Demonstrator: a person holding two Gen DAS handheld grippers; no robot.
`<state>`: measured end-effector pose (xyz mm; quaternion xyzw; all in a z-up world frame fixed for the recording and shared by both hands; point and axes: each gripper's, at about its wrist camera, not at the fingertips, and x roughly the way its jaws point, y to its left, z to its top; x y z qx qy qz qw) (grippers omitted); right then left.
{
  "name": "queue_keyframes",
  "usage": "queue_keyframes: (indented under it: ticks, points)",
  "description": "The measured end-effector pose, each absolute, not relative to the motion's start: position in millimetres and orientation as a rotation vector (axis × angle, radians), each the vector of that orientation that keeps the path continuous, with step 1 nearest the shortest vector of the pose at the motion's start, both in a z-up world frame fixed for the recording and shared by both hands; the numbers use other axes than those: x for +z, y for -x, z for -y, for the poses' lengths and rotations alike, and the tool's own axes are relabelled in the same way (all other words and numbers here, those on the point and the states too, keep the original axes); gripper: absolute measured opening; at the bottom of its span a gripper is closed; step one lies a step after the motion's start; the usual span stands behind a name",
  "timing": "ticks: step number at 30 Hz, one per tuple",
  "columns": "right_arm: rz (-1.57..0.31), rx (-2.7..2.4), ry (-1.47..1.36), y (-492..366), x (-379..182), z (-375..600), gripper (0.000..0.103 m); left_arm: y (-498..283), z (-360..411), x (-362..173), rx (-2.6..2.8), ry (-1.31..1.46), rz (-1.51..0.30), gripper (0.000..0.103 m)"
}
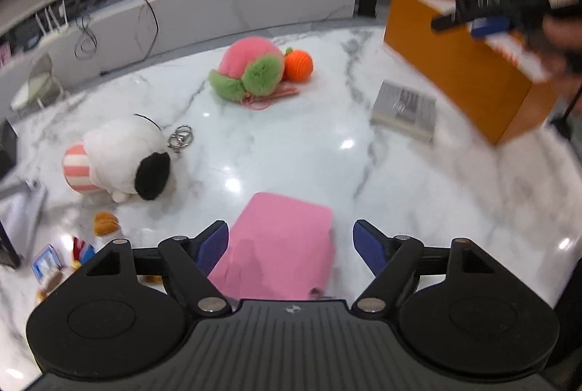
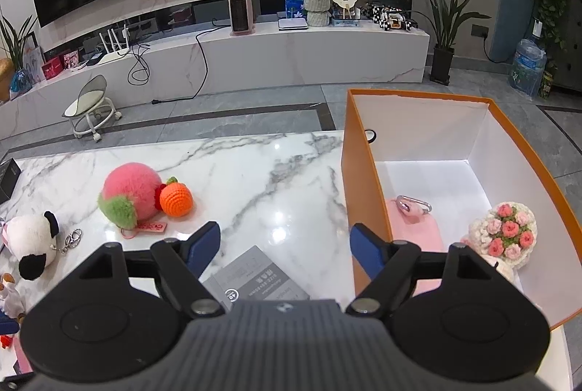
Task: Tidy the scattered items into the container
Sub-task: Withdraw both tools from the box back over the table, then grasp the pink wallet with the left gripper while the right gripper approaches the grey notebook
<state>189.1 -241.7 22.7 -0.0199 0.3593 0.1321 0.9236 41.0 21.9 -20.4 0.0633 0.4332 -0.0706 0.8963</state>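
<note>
My left gripper (image 1: pixel 291 241) is open just above the marble table (image 1: pixel 309 143). A flat pink pouch (image 1: pixel 280 245) lies between its blue pads (image 1: pixel 214 241), and neither pad squeezes it. My right gripper (image 2: pixel 285 241) is open too and holds nothing. It hovers over a grey packet (image 2: pixel 254 278), just left of the orange box (image 2: pixel 363 194). The box holds a pink item with a carabiner (image 2: pixel 414 220) and a crochet flower bouquet (image 2: pixel 505 234). A pink-and-green peach plush (image 2: pixel 131 194), an orange crochet fruit (image 2: pixel 176 198) and a white plush dog (image 2: pixel 32 241) with a keyring (image 2: pixel 72 240) lie on the table.
Small toys and a card (image 1: pixel 47 263) sit at the table's left corner beside a dark box (image 2: pixel 7 176). Beyond the table are a grey tiled floor, a small wheeled stool (image 2: pixel 91 107) and a long white TV bench (image 2: pixel 254 56).
</note>
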Motion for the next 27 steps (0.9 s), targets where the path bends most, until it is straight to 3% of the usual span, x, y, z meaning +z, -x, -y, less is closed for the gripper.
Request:
queue_keyframes:
  ticks: [5, 10, 27]
  points:
    - [-0.742, 0.275, 0.051, -189.9, 20.6, 238.5, 0.082, -44.0, -19.1, -35.2, -0.156, -0.213, -0.930, 0.092]
    - [-0.748, 0.276, 0.067, -190.0, 17.5, 236.6, 0.083, -47.3, -23.4, -45.1, -0.162, -0.216, -0.951, 0.101]
    - [-0.815, 0.354, 0.203, -192.9, -15.8, 216.7, 0.091, -68.1, -30.5, -59.4, -0.191, -0.196, -1.000, 0.101]
